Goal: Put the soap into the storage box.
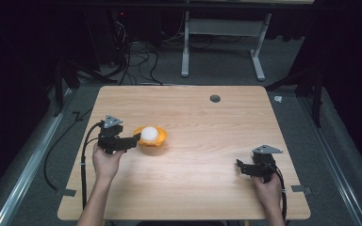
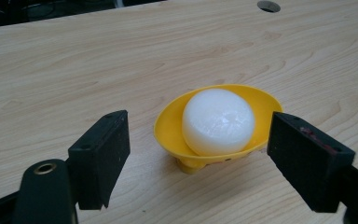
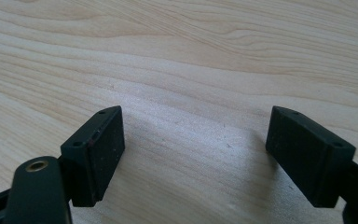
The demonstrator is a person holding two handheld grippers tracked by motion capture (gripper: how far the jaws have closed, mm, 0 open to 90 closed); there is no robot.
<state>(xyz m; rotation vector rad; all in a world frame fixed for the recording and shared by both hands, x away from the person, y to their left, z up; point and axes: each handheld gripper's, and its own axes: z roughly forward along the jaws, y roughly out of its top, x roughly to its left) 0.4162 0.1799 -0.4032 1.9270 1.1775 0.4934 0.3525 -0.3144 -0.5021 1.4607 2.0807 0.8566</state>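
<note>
High view is showing the wooden table [image 1: 202, 179] carrying a yellow bowl [image 1: 159, 143] left of centre, a white ball [image 1: 150, 134] sitting inside it. Left gripper [image 2: 198, 140] is flanking the bowl's near side with jaws spread wide, judged to be lining up a grasp. Right gripper [image 3: 193, 140] is idling well apart over bare wood, jaws likewise parted and holding nothing.

Ball [image 2: 218, 122] in bowl [image 2: 261, 100] on table [image 2: 98, 70], just before left gripper [image 2: 198, 154].
</note>
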